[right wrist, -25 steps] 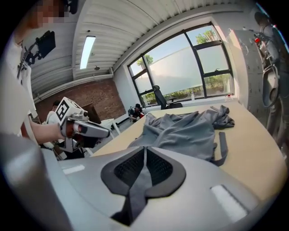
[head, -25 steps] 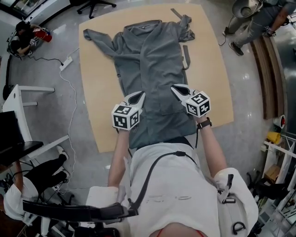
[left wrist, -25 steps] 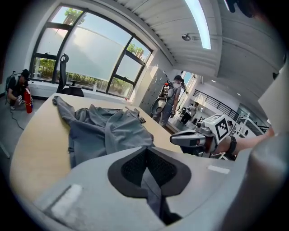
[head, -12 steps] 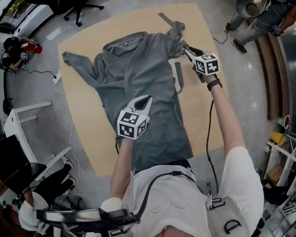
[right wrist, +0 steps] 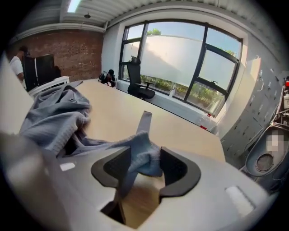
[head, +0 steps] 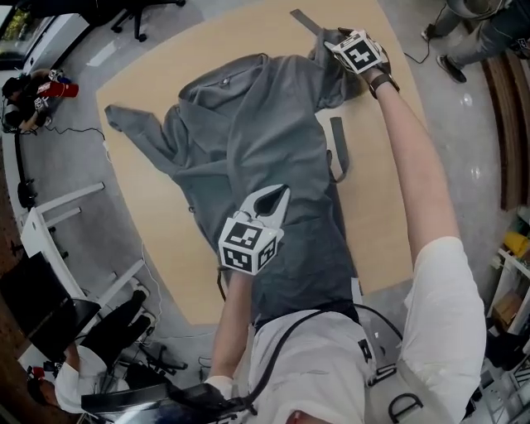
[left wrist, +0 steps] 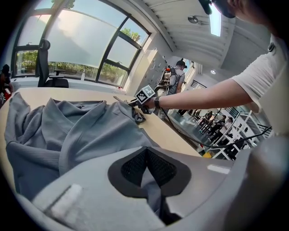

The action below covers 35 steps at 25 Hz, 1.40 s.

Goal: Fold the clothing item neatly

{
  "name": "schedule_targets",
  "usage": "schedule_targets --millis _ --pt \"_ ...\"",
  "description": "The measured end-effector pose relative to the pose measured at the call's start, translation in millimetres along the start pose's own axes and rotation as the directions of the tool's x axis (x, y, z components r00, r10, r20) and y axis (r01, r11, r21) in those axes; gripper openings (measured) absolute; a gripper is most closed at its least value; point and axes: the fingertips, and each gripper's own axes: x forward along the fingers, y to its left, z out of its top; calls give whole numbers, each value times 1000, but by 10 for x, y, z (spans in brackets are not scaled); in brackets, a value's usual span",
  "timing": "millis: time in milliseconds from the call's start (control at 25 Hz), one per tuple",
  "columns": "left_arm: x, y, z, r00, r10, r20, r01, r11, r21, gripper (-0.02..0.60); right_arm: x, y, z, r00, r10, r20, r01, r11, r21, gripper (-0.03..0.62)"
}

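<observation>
right gripper (right wrist: 144, 168) has reached the grey shirt's (head: 257, 132) sleeve (right wrist: 143, 152), jaws just opening around it, left gripper (head: 275, 197) pinching its fabric; a shallow bite could slip.

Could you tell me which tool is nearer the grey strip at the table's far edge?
Right. The right tool, jaws just opening around a sleeve end, is beside the strip; the left tool grips the garment mid-body, far off.

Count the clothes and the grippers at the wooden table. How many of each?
Grey garment: 1
Grippers: 2 (left gripper shut on the garment; right gripper, jaws just opening with cloth between them)
Total: 3
</observation>
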Motion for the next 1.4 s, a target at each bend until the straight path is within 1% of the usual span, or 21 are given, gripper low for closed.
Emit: schedule_targets --millis 40,80,120,160,240,320,400,520,640,760,840,920,960,1000,1120,1200,1240,1280,1320,1400 --pt "10 -22 -26 1000 -10 -4 10 1000 -2 0 -5 50 -2 1000 21 -9 -20 1000 9 178" --pt "18 -44 -55 1000 -18 -8 18 1000 -6 0 -30 107 -9 999 42 -13 -42 999 22 91" --pt "21 -66 -81 1000 -26 -13 26 1000 -9 0 -75 159 -20 998 61 -12 -60 998 31 69" --pt "16 -86 -99 999 -33 -16 32 999 -10 0 -140 197 -34 997 74 -2 -74 997 35 61" --pt "-19 -126 -105 999 -45 -14 45 999 -7 0 -391 184 -52 996 73 53 -76 995 58 58" --pt "-73 -161 -90 998 -55 -4 55 998 -1 0 -827 33 -85 991 28 129 -46 989 141 57" --pt "-133 -186 -76 998 -61 6 61 998 6 0 -1376 -190 -174 981 -50 187 3 969 246 57" --pt "-243 -217 -93 998 -66 18 66 998 9 0 -2159 -497 -446 964 -174 202 93 929 359 58" --pt "-367 -253 -111 997 -66 44 67 998 -7 0 -2742 -710 -802 950 -272 157 194 902 385 58" --pt "-500 -292 -156 996 -66 62 67 997 -24 0 -3134 -811 -1217 939 -338 69 283 869 405 60" --pt "-587 -324 -207 996 -66 67 68 997 -34 0 -3283 -838 -1554 932 -363 -8 334 845 418 61" --pt "-668 -350 -263 996 -62 66 64 997 -40 0 -3381 -822 -1896 919 -382 -101 386 813 435 61" --pt "-701 -360 -295 996 -58 63 61 997 -41 0 -3391 -780 -2055 915 -381 -135 400 800 448 61" --pt "-726 -369 -328 997 -54 59 57 997 -42 0 -3362 -716 -2203 916 -370 -153 397 792 463 61" --pt "-767 -402 -438 998 -47 39 48 998 -42 0 -3148 -461 -2565 936 -324 -139 349 787 509 63" --pt "-777 -420 -496 999 -45 25 46 998 -39 0 -3037 -319 -2693 941 -321 -108 328 781 531 61" --pt "-780 -426 -511 999 -45 19 45 998 -37 0 -3021 -268 -2684 940 -330 -83 323 786 528 61" --pt "-783 -433 -517 999 -44 16 45 998 -35 0 -3031 -227 -2619 939 -341 -48 317 799 512 61" --pt "-788 -441 -515 999 -45 16 46 998 -34 0 -3061 -192 -2502 937 -350 -1 307 819 485 61" --pt "-804 -461 -490 999 -48 24 49 998 -32 0 -3173 -114 -2137 931 -347 112 275 870 410 61"
